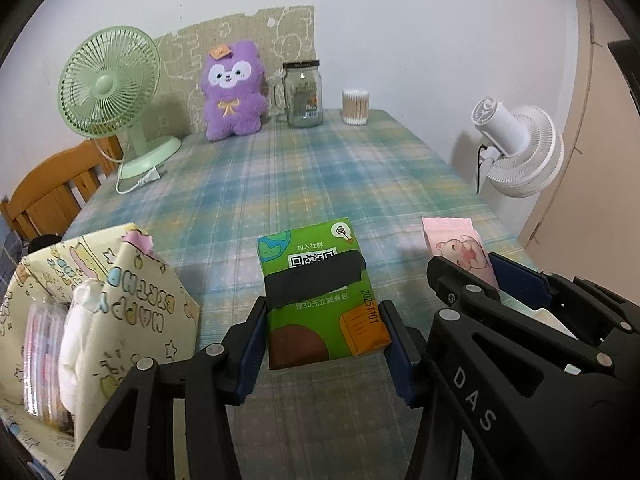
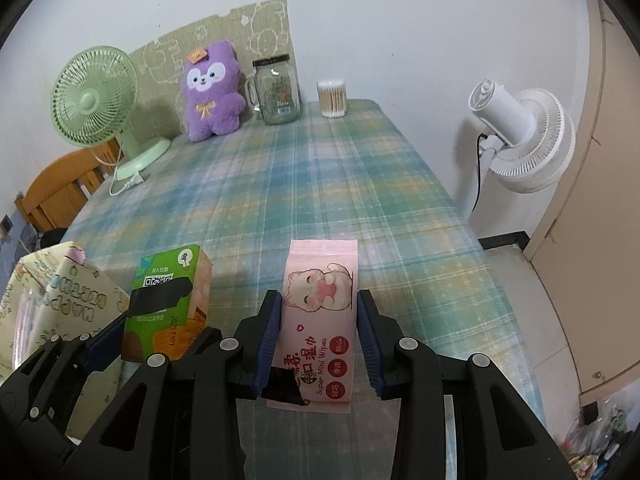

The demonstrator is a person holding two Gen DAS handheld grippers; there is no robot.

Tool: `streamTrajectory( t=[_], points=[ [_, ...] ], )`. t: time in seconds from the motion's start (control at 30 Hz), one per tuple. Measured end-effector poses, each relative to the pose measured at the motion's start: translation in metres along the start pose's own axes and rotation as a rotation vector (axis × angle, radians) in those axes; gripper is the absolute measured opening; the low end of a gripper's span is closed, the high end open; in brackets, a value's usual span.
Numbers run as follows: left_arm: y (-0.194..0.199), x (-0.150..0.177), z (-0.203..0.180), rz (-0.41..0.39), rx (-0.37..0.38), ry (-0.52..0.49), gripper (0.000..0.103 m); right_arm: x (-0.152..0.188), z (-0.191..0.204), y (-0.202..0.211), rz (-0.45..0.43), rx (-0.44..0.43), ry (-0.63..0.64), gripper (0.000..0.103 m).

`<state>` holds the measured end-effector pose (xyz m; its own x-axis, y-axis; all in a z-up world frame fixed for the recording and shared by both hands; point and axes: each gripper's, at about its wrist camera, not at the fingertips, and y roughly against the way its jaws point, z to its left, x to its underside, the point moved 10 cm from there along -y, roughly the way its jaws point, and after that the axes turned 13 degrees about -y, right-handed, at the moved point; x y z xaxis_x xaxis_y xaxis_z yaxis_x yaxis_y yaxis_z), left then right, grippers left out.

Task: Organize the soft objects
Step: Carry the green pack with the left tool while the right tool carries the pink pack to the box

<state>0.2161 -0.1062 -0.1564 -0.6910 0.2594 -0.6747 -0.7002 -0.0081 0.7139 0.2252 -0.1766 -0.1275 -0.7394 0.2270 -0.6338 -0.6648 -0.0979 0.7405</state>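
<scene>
My left gripper point(image 1: 322, 312) is shut on a green tissue pack point(image 1: 320, 292) with a black tape strip, held just above the plaid table. My right gripper point(image 2: 319, 312) is shut on a pink wet-wipes pack point(image 2: 320, 304) with a cat drawing. The pink pack also shows at the right of the left wrist view point(image 1: 460, 246), and the green pack at the left of the right wrist view point(image 2: 168, 292). A yellow "Happy Birthday" gift bag point(image 1: 120, 312) stands open at the near left with soft packs inside; it also shows in the right wrist view point(image 2: 60, 300).
At the table's far side stand a green desk fan point(image 1: 108, 92), a purple plush toy point(image 1: 232, 92), a glass jar point(image 1: 304, 96) and a cotton-swab tub point(image 1: 355, 107). A white fan point(image 2: 524, 144) stands off the right edge. A wooden chair point(image 1: 52, 192) is at the left.
</scene>
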Motion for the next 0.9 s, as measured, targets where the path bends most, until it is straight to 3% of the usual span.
streamTrajectory(
  t=[0.9],
  points=[
    [0.094, -0.027, 0.002, -0.164, 0.0, -0.035, 0.055, -0.024, 0.015, 0.106, -0.175, -0.016, 0.008, 0.041]
  ],
)
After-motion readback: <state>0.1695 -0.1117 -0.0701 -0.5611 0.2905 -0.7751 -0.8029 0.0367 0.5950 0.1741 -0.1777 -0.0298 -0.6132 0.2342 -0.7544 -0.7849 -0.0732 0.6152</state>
